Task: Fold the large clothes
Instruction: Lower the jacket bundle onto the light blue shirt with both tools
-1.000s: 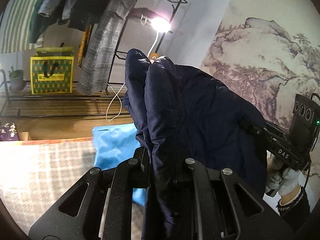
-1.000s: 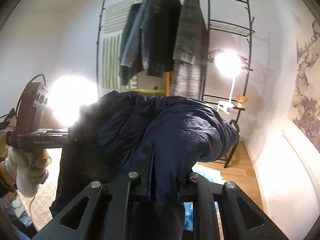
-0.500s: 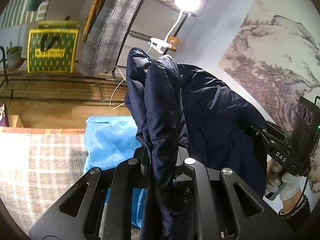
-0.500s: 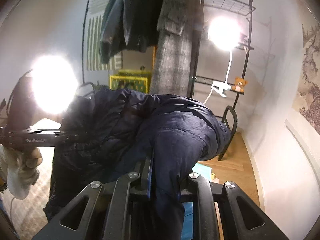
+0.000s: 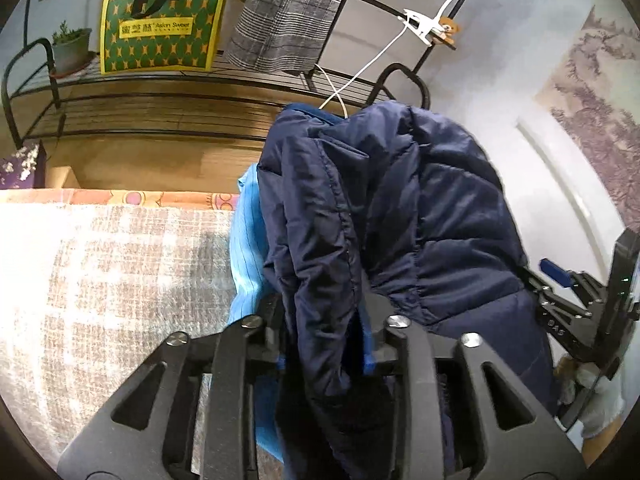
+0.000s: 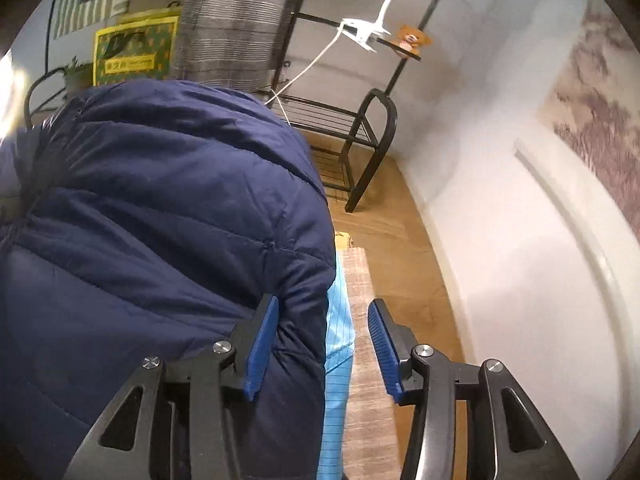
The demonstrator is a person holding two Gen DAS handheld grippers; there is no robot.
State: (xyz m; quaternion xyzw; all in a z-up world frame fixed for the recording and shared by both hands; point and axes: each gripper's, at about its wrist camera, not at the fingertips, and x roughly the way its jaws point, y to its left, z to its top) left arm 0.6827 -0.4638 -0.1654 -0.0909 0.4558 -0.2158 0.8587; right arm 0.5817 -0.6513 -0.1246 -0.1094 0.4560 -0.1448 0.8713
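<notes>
Item 1, nearest, left wrist view: left gripper (image 5: 324, 340), at 6 o'clock, black linkage with blue pads. Fingers clamped on a bunched fold of the navy puffer jacket (image 5: 384, 208), which rises out of the jaws toward 12 o'clock and drapes to 3 o'clock.

Item 2, nearest, right wrist view: right gripper (image 6: 320, 348), at 6 o'clock, blue pads (image 6: 260, 348) spread apart. Jacket (image 6: 160, 220) bulges against the left pad and partly into the gap; the other pad stands free of it. Jacket fills the frame from 7 to 11 o'clock.

Item 3: light blue cloth (image 5: 250, 248), under the jacket, at centre of the left view; in the right view a strip of it (image 6: 338, 340) shows between the pads, just beside the jacket edge.

Item 4: checked grey-beige cover (image 5: 112, 280), flat surface under the blue cloth, 8 to 9 o'clock in the left view; a narrow band (image 6: 362, 360) in the right view.

Item 5: right gripper body (image 5: 580, 312), seen from the left view at 4 o'clock, touching the jacket's far side, held by a gloved hand (image 5: 596, 396).

Item 6, farther: wood floor (image 6: 404, 248); black metal rack (image 5: 160, 92) at 11 o'clock.

Item 7, on the rack: green-and-yellow bag (image 5: 160, 24), potted plant (image 5: 70, 46), hanging grey plaid garment (image 5: 288, 12), white clip lamp (image 6: 360, 34), small teddy bear (image 6: 410, 40).

Item 8, farthest: white wall with landscape mural (image 6: 592, 108) at 2 o'clock.
</notes>
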